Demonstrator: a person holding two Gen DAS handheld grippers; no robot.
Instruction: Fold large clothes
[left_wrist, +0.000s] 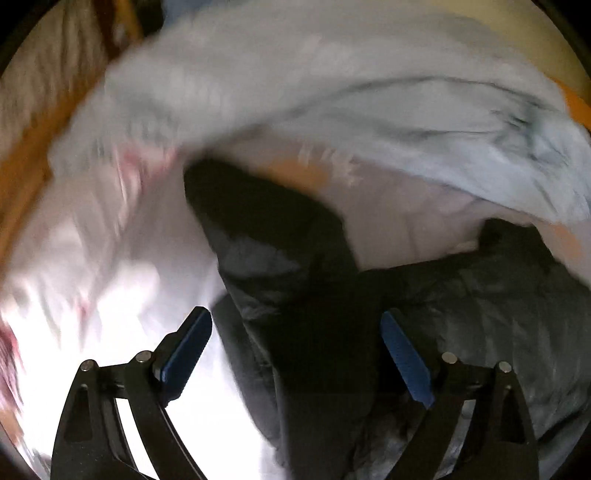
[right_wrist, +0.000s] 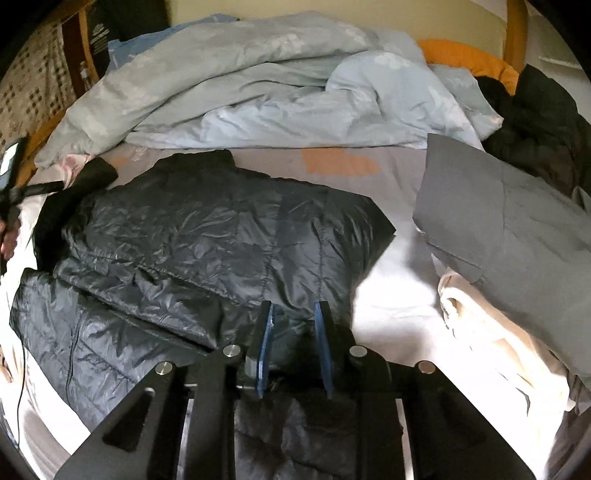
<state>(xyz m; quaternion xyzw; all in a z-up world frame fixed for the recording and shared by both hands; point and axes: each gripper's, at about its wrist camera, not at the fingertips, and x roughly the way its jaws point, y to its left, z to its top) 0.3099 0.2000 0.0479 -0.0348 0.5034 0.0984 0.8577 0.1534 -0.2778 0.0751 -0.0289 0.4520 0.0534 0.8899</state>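
Observation:
A dark quilted puffer jacket (right_wrist: 207, 236) lies flat on the bed, its sleeve (right_wrist: 77, 184) stretched toward the left. My right gripper (right_wrist: 293, 314) hovers over the jacket's near hem. Its blue pads (right_wrist: 266, 332) stand a narrow gap apart, with fabric showing between them but not pinched. In the blurred left wrist view my left gripper (left_wrist: 295, 325) stands wide open above a dark fold of the jacket (left_wrist: 280, 258). That fold runs between the fingers without either pad touching it.
A rumpled pale blue duvet (right_wrist: 258, 81) fills the back of the bed. A folded grey garment (right_wrist: 509, 221) rests on cream cloth (right_wrist: 491, 339) at the right, with a black garment (right_wrist: 543, 125) behind it. A wooden bed frame (right_wrist: 515, 37) and an orange pillow (right_wrist: 465, 55) are at the back right.

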